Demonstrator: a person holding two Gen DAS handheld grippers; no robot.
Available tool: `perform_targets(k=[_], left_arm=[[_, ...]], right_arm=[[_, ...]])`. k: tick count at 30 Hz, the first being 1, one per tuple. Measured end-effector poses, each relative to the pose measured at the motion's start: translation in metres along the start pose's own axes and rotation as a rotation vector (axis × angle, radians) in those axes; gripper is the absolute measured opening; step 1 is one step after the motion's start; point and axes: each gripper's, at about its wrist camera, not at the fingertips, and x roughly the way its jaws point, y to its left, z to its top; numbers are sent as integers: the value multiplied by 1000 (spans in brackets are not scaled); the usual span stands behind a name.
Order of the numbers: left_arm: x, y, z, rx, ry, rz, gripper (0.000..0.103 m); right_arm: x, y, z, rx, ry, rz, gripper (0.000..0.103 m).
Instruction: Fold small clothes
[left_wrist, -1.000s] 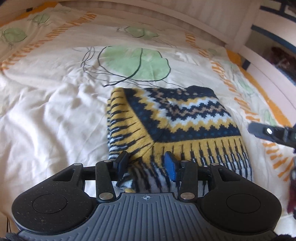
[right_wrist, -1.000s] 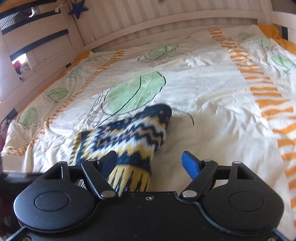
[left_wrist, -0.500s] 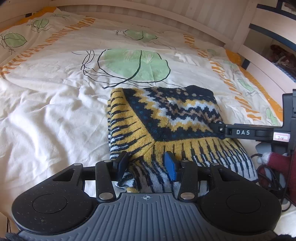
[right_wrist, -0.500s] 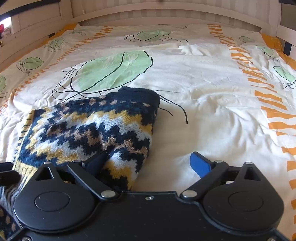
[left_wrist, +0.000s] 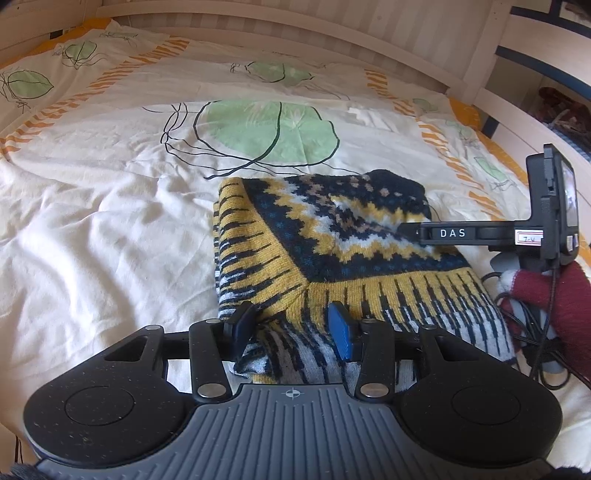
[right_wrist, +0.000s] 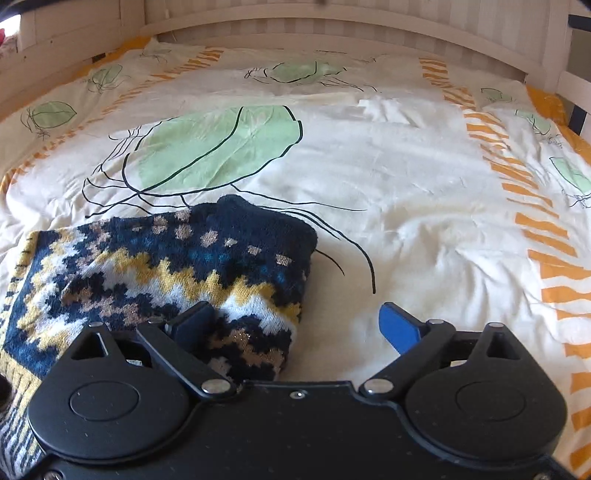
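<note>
A navy, yellow and white knitted sweater (left_wrist: 332, 236) lies folded on the bed cover (left_wrist: 103, 229). My left gripper (left_wrist: 291, 328) sits at its near hem, shut on a bunched fold of the knit. My right gripper (right_wrist: 297, 323) stands open wide at the sweater's right edge (right_wrist: 207, 266). One of its fingers (right_wrist: 195, 321) rests over the knit and the blue pad of the other (right_wrist: 399, 325) hangs over bare sheet; nothing is pressed between them. In the left wrist view the right gripper (left_wrist: 410, 230) reaches in from the right, low over the sweater.
The cover is white with green leaf prints (right_wrist: 218, 147) and orange stripes (right_wrist: 546, 236). A pale wooden bed rail (left_wrist: 280, 33) runs along the back and right. A dark red sleeve (left_wrist: 569, 291) and black cables (left_wrist: 528, 325) lie at the right edge.
The right gripper has swung in and down over the sweater's right edge, and its jaws have widened. The raised part of the sweater now lies flat. The left gripper has stayed put.
</note>
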Motion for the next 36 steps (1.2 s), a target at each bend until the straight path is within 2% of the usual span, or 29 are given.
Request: perform_targets(k=[5,7,9,14,18,23,25,27,29,32,36], left_arm=[[0,-1,1,7,-6,3,48],[-1,-2,1,12,-6,22,62],[-3,-2,1,11,-3,28,68],[-26,-6,-4,-14,-47,55,68],[-54,-19,-11,17,-102,148,68],[-87,-40,-19,60,-142,348,69],[-98,-49,-22,82,-162,393,69],[-106,-55,-24,94,-159,396,70],[-109,-59,-25,90,-121,373,71],[-109,-60,-26,56,-55,328,71],[-110,-60,-31,9,-10,305,71]], right_arm=[[-48,-8,2,64,-108,41,96],[-70,-8,0,83,-148,60,100],[-92,-8,-7,101,-179,85,103],[-129,-5,-27,131,-177,84,103],[-150,-3,-44,158,-145,88,103],[-172,2,-63,173,-119,90,103],[-180,5,-70,178,-107,102,103],[-186,8,-76,169,-89,114,103],[-190,14,-80,145,-60,110,103],[-196,19,-88,122,-35,114,103],[-207,22,-98,130,-33,147,103]])
